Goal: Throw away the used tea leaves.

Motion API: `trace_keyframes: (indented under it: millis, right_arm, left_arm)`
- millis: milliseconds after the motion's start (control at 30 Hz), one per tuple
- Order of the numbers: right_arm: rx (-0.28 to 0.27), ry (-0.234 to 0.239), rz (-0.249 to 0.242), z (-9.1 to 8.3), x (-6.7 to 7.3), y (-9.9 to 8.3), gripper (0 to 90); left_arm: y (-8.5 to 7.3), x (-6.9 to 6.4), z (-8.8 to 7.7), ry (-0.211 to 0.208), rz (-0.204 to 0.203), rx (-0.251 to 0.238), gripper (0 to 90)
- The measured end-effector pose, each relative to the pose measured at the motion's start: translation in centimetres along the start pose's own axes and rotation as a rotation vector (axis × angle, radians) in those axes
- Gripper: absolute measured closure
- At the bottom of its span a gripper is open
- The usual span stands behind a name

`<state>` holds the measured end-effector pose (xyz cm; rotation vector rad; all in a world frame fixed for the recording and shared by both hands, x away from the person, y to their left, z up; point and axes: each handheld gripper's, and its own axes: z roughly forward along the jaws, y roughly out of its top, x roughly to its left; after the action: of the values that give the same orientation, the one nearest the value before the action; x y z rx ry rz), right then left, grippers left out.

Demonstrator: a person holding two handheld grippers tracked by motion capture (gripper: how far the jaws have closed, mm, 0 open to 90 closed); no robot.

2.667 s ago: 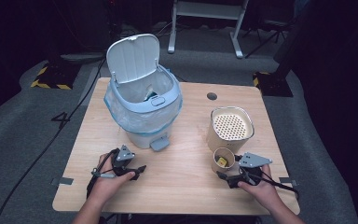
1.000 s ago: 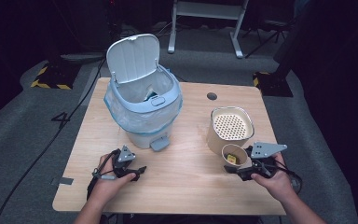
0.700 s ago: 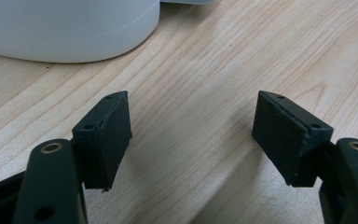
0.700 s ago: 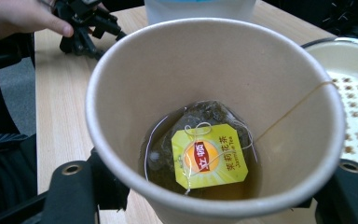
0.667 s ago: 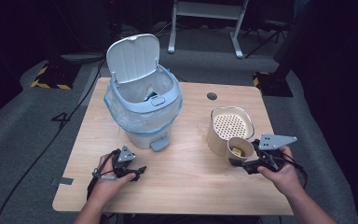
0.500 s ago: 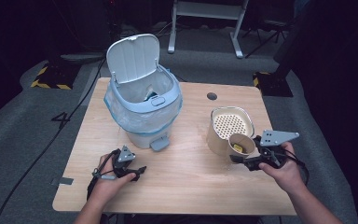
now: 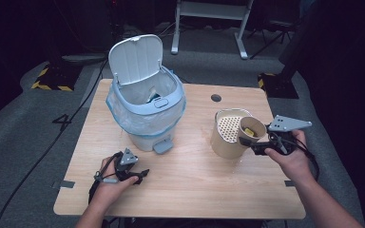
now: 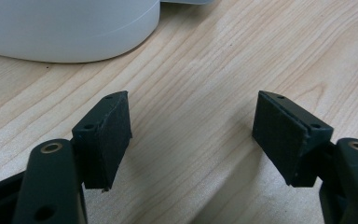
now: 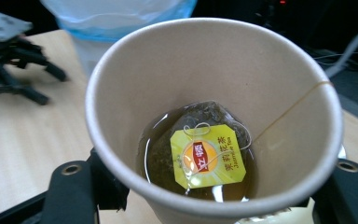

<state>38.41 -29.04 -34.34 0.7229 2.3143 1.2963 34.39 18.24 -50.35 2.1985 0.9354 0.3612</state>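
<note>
The right gripper [image 7: 255,147] clasps a tilted paper cup [image 7: 251,130] (tea bag [image 9: 208,155] in liquid) over the strainer pot [image 7: 227,137]; the left gripper [image 8: 193,135] rests on the table [image 7: 195,190]. Its jaws gape, holding nothing.

Tea-bag tag [image 9: 208,156] apparently reads "Jasmine Tea", floor "4" [image 7: 62,120]

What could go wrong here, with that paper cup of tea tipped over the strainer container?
1. The paper cup in the right hand-held gripper holds liquid and a tea bag; tipped off-centre, tea may run down the strainer container onto the table.
2. The tea bag might slide out with the liquid and block the strainer holes.
3. The jaws clamp a soft cup; squeezing harder may buckle it and spill.
</note>
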Motion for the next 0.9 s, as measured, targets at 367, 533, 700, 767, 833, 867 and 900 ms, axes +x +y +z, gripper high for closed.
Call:
trace_keyframes:
  millis: [367,533,700,767,833,867,900]
  right_arm:
    - [0.027,-0.132,0.037,0.8,-2.8,1.7,34.5]
    - [0.044,-0.184,0.031,1.0,-3.7,2.4,34.5]
    - [0.053,-0.213,0.035,1.2,-4.5,2.6,34.5]
    - [0.057,-0.228,0.027,1.3,-4.7,2.7,34.5]
    - [0.062,-0.242,0.002,1.4,-5.0,2.8,34.5]
    - [0.066,-0.251,-0.018,1.4,-5.0,2.8,34.5]
    - [0.073,-0.272,-0.051,1.5,-5.1,2.8,34.6]
  left_arm:
    - [0.0,0.0,0.0,0.0,-0.001,-0.001,28.1]
    - [0.0,0.0,0.0,0.0,-0.002,-0.001,28.1]
    - [0.0,0.0,0.0,0.0,-0.001,-0.001,28.1]
    - [0.0,0.0,0.0,0.0,-0.001,-0.001,28.1]
    - [0.0,0.0,0.0,0.0,-0.002,-0.001,28.1]
    - [0.0,0.0,0.0,0.0,-0.002,-0.001,28.1]
    - [0.0,0.0,0.0,0.0,-0.001,-0.001,28.1]
